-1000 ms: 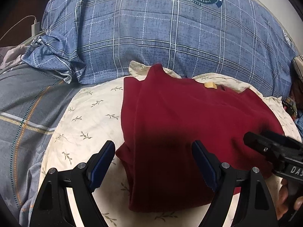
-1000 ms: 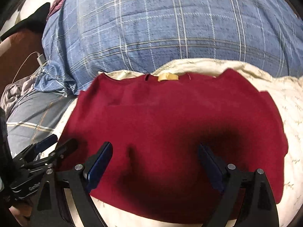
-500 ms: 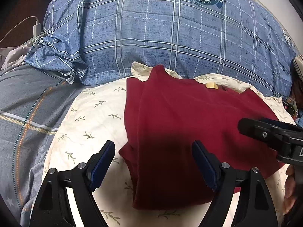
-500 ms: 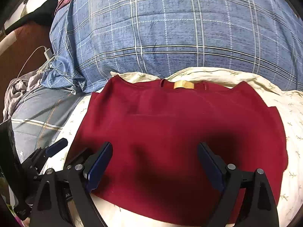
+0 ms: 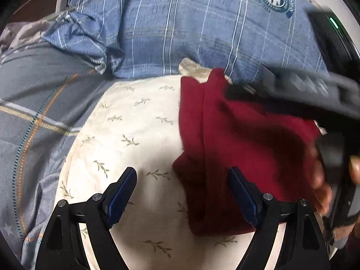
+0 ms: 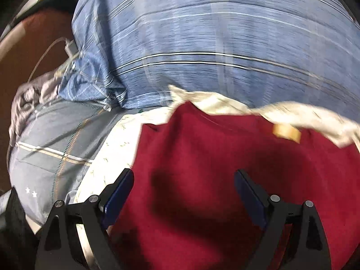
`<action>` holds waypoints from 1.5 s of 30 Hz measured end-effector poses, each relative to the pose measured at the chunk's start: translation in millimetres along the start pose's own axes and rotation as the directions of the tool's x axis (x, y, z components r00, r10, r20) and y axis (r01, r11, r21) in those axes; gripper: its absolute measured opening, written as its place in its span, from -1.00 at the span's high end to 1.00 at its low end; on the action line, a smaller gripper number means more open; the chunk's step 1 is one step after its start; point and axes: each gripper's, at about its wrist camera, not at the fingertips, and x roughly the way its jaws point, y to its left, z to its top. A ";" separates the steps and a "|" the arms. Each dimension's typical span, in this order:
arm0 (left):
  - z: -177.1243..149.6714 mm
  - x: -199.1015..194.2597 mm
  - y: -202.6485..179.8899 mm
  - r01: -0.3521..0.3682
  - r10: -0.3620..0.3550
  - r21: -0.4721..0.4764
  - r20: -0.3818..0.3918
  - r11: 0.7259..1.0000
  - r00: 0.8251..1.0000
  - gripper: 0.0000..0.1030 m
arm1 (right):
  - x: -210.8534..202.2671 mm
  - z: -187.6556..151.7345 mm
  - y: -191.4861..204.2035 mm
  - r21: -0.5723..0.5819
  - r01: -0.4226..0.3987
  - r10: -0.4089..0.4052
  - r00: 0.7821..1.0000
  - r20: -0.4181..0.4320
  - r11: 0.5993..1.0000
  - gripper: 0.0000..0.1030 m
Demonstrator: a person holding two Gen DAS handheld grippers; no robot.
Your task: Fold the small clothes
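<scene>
A dark red garment [image 5: 243, 139] lies flat on a cream leaf-print cushion [image 5: 135, 123]; its left sleeve is folded inward. My left gripper [image 5: 182, 191] hangs open over the garment's lower left edge, nothing between its fingers. In the left wrist view the right gripper [image 5: 292, 90] crosses blurred above the garment's upper right, held by a hand [image 5: 324, 180]. In the right wrist view the red garment [image 6: 225, 168] fills the lower frame, its tan neck label [image 6: 286, 131] at the collar. My right gripper [image 6: 183, 195] stands open above the garment's left part.
A large blue plaid pillow [image 5: 191, 22] rises behind the cushion. Grey plaid bedding [image 5: 33, 112] lies on the left. A white charger and cable [image 6: 69, 47] sit at the far left by a brown surface.
The right gripper has swung left over the garment, and now crosses higher in the left wrist view. The left gripper has shifted left, off the garment's middle toward its left edge. Both stayed open.
</scene>
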 end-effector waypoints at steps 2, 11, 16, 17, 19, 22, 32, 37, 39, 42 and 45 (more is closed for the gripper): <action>1.7 3.8 1.0 0.023 -0.023 -0.015 -0.016 1.000 1.000 -0.62 | 17.7 11.1 9.0 -0.010 -0.013 0.013 0.999 -0.035 1.000 -0.78; 8.8 21.6 0.2 0.023 -0.024 -0.030 -0.042 0.999 0.999 -0.62 | 62.2 15.7 25.3 -0.141 0.091 -0.104 0.991 -0.087 0.986 0.07; 11.8 28.9 -1.0 0.027 -0.029 -0.040 -0.041 0.999 0.999 -0.62 | 24.6 14.7 -0.9 -0.037 -0.056 0.056 0.998 -0.023 0.998 0.67; 12.4 31.0 -2.1 0.027 -0.028 -0.040 -0.037 0.999 0.999 -0.64 | 18.4 14.2 -5.3 -0.027 -0.071 0.071 0.997 -0.012 0.997 0.69; 13.0 33.8 -2.7 0.039 -0.041 -0.048 -0.035 0.998 0.999 -0.62 | 8.6 12.1 -12.9 -0.005 -0.098 0.098 0.995 -0.005 0.995 0.69; 14.9 34.4 -0.4 0.174 -0.178 -0.082 -0.044 0.981 0.983 0.07 | 3.8 9.2 -17.7 -0.006 -0.083 0.083 0.997 -0.004 0.997 0.69; 14.5 29.1 0.8 0.184 -0.186 -0.054 -0.041 0.981 0.982 0.31 | 20.2 12.1 1.2 0.033 -0.111 0.113 0.991 -0.076 0.993 -0.37; 12.8 24.2 -3.8 0.167 -0.168 -0.027 -0.040 0.986 0.985 0.32 | 46.2 10.3 24.3 -0.054 -0.032 0.026 0.993 -0.113 0.998 -0.41; 12.2 24.6 -5.3 0.150 -0.151 -0.014 -0.042 0.989 0.988 0.25 | 51.8 7.0 30.5 -0.107 0.024 -0.034 0.995 -0.095 0.994 -0.23; 11.8 27.0 -5.9 0.117 -0.117 -0.006 -0.055 0.993 0.992 -0.28 | 41.9 4.0 22.4 -0.101 0.023 -0.027 0.999 -0.046 0.995 0.46; 10.3 27.0 -7.9 0.074 -0.074 0.005 -0.036 0.997 0.997 -0.45 | 23.7 5.6 2.8 -0.038 -0.069 0.068 0.998 -0.015 0.997 0.65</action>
